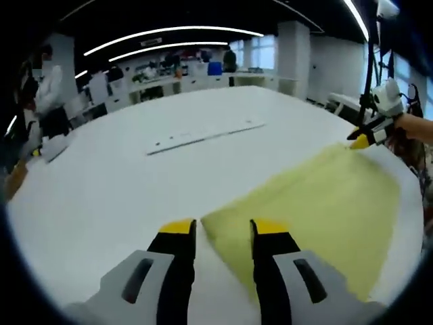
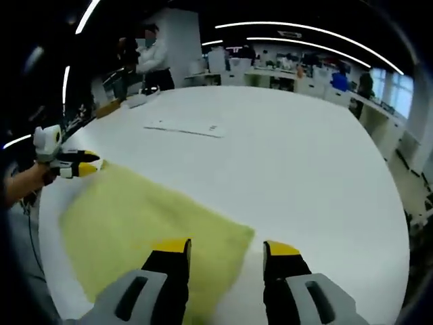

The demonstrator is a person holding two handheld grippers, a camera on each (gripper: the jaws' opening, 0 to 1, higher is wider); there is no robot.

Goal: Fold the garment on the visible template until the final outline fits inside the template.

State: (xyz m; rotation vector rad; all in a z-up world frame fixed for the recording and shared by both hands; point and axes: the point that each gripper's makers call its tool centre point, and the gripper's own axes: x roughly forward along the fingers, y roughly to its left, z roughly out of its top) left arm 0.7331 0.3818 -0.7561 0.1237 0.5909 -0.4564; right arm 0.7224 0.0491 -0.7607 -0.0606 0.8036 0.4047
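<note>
In the left gripper view your left gripper (image 1: 223, 231) stands open astride a corner of the garment (image 1: 318, 210), which lies flat on the table (image 1: 122, 183); close too shallow and the corner slips. In the right gripper view your right gripper (image 2: 224, 248) is open at the opposite corner; uneven lifting would skew the fold.

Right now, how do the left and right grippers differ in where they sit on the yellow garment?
The left gripper straddles a corner of the yellow garment, cloth edge between its open jaws. The right gripper also stands open, but the garment corner lies under its left jaw and the white table shows between the jaws. Each sits at an opposite end of the cloth. Both have yellow tips and grip nothing.
</note>
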